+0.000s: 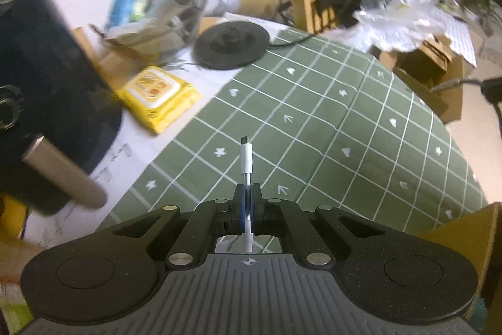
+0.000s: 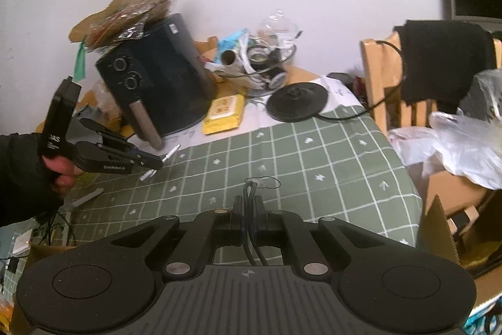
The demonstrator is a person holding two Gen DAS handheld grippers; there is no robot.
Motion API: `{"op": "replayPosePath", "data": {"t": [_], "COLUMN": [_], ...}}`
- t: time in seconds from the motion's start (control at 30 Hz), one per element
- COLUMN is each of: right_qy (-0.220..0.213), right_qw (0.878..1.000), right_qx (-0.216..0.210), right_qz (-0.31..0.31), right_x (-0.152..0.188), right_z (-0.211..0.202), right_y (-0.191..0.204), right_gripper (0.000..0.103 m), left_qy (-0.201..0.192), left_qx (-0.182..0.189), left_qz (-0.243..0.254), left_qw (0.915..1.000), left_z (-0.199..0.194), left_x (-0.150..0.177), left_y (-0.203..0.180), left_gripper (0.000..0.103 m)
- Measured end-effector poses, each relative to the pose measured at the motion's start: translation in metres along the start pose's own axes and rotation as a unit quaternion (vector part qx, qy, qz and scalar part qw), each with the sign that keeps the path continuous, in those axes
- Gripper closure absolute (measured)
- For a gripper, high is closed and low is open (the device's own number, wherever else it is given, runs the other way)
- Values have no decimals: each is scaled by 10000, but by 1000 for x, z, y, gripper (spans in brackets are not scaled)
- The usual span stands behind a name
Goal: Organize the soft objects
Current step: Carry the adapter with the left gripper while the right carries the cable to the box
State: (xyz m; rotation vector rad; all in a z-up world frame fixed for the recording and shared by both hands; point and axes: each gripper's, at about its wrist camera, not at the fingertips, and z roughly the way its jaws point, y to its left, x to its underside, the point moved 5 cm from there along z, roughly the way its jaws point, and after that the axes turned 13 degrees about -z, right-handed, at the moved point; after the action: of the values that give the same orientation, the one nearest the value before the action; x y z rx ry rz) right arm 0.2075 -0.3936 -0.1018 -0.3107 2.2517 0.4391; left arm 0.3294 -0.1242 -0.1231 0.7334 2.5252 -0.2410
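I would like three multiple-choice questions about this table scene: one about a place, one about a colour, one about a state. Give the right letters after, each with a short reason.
1. Where does the yellow packet lie?
A. between the black appliance and the black round base
B. on the chair
C. in the cardboard box

2. What colour is the cable in the left gripper?
A. black
B. white
C. red

3. How does the right gripper stand?
A. wide open, empty
B. shut on a dark cable
C. shut on a packet

Answers:
1 A: it lies between the black appliance and the black round base.
2 B: the white cable sticks out beyond the fingertips.
3 B: the dark cable is pinched between the closed jaws.
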Motion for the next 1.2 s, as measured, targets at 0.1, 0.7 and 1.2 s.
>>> {"op": "replayPosePath", "data": {"t": [0.1,0.7,1.2], "right_qy": [-12,-44,-95], "right_qw": [9999,9955,9888], "right_qx": [-104,-661,-1054], "right_qz": [-98,-673,-1048], "right_x": [-5,-28,-29], "right_z": [0,-11,-32], "right_y": [10,61,102], "right_gripper": [96,96,96], "left_qy": [-78,-473,-606], "left_qx": [-76,-108,136], "left_qz": [-212,-1012,-1621], "left_qw": [9997,9937,9848], "left_z": [-20,-127,-179], "left_x": [4,44,90], "left_y": [3,-8,-32], "left_gripper": [100,100,100]}}
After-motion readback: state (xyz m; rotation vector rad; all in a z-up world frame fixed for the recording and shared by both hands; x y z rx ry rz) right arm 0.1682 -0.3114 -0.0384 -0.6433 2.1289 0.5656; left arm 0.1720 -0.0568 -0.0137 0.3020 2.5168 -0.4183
